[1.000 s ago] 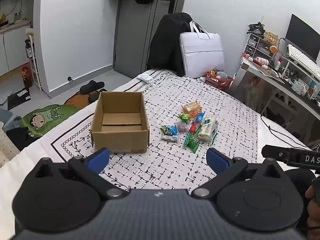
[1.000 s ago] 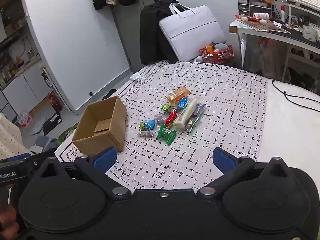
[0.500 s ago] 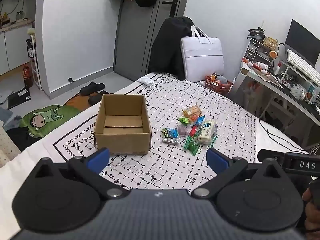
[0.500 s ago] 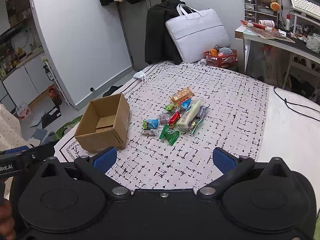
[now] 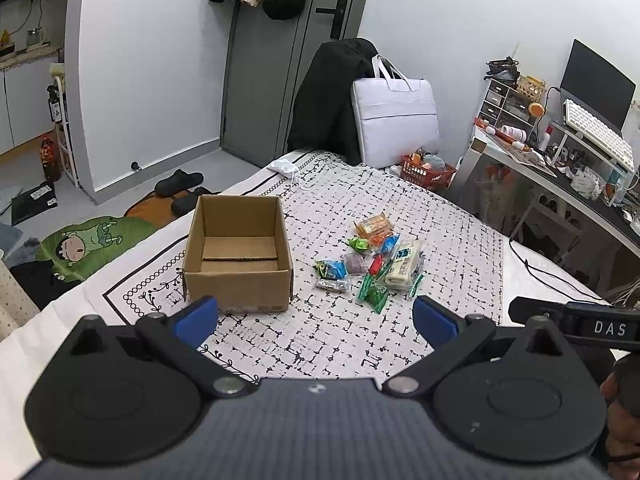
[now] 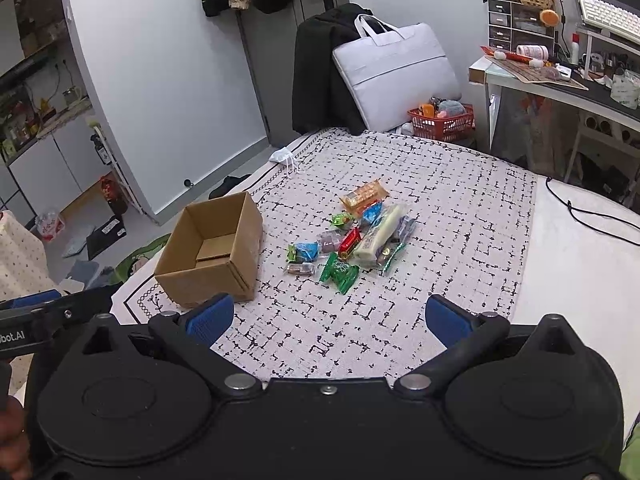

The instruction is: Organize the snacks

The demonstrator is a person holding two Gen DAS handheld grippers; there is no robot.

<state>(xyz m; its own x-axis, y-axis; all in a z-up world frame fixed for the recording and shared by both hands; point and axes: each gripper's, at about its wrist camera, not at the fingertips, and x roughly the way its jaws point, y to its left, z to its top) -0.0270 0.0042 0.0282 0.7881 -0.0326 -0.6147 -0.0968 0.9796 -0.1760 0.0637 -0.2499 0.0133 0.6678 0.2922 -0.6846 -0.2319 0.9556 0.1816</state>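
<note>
Both tongs, left tongs (image 5: pixel 316 318) and right tongs (image 6: pixel 328 316), wide open, empty, above bed (image 6: pixel 460 200); snack pile (image 6: pixel 352 236) beside open cardboard box (image 6: pixel 212 252).

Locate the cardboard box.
In both wrist views the open cardboard box sits on the patterned bedspread, left of the snack pile, near the bed's left edge.

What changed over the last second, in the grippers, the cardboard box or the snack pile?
Both views rose and pulled back slightly. Nothing was grasped or released: left gripper and right gripper stay open and empty. The cardboard box and snack pile lie unmoved on the patterned bedspread.
</note>
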